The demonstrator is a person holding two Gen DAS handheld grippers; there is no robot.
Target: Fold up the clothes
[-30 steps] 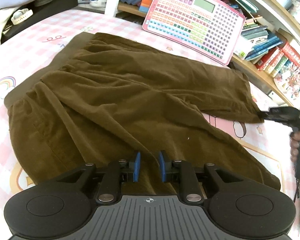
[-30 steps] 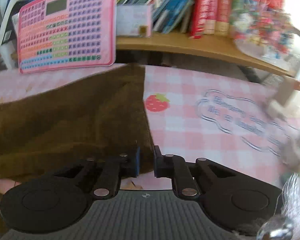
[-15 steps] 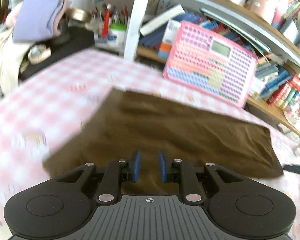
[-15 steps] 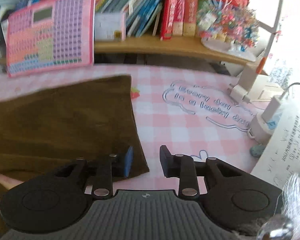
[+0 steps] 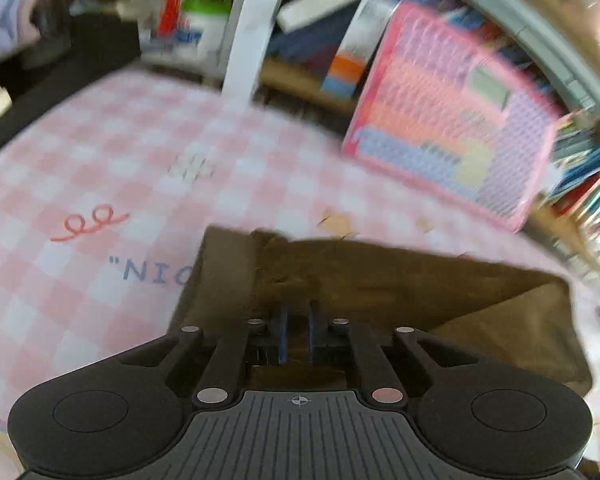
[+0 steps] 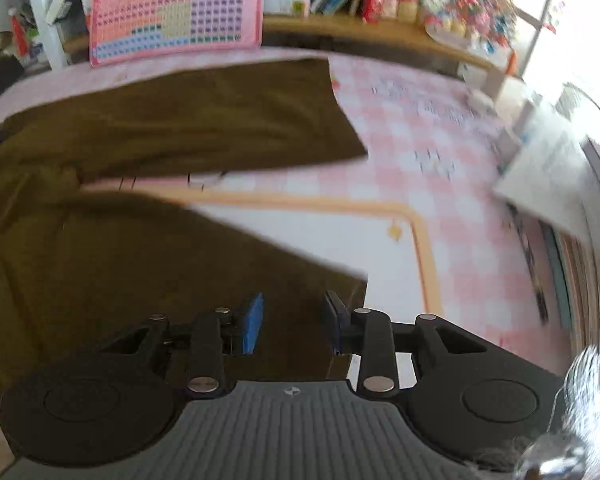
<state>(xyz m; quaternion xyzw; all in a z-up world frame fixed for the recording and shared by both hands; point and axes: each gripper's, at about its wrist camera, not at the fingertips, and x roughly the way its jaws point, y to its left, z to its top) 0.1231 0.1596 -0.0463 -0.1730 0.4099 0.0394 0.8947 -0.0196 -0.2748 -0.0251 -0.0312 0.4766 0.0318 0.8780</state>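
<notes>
Dark olive-brown corduroy trousers (image 6: pixel 148 208) lie on the pink-and-white checked desk (image 6: pixel 420 128); in the right wrist view the two legs fan out rightward, far leg ending near the shelf side, near leg's hem (image 6: pixel 340 280) running straight under the right tool (image 6: pixel 294 322); long axis of each leg runs left to right across that view; bare desk shows between the legs

Right tool: blue pads spread apart, jaws have just been opening; brown cloth lies beneath the gap, pads not pressing it; judged released, not gripping

Left tool (image 5: pixel 298 334): pads pressed together, closed within the last half second, pinching the trousers' bunched fabric, seemingly at the waistband end (image 5: pixel 228 276); view is motion-blurred, so exact edge held cannot be told

Judgement: the near leg's hem lies closest to the right tool; the left tool anchors the opposite end; the coming fold likely turns on the leg's long axis between them
</notes>
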